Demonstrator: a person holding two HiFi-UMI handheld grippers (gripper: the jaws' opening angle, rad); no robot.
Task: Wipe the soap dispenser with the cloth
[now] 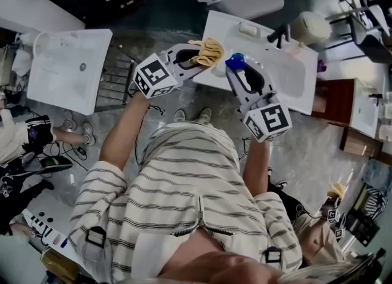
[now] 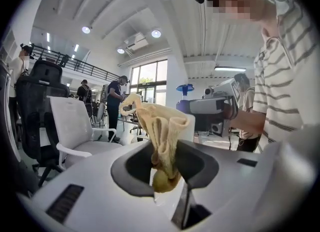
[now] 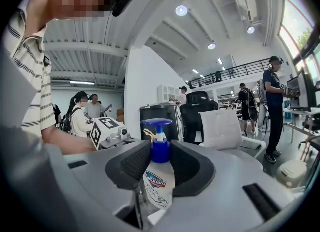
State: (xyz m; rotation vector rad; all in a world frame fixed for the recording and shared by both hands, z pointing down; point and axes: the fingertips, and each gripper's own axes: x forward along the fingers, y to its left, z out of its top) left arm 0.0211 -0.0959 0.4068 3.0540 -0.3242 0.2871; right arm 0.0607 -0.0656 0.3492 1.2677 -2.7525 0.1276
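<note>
Left gripper (image 2: 165,168) on cloth (image 2: 161,126); right gripper (image 3: 159,163) on soap dispenser (image 3: 160,183); close together

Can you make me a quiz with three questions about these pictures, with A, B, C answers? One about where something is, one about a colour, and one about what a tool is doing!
1. Where is the soap dispenser?
A. in the left tool
B. in the right tool
C. in neither tool

2. What colour is its pump top?
A. blue
B. red
C. green

3. What is the left tool doing?
A. open and empty
B. shut on nothing
C. shut on the cloth

Answers:
1 B, the bottle sits clamped between the right tool's jaws.
2 A, the pump top is plainly blue in the right gripper view.
3 C, the yellow cloth is pinched between the left tool's jaws.
</note>
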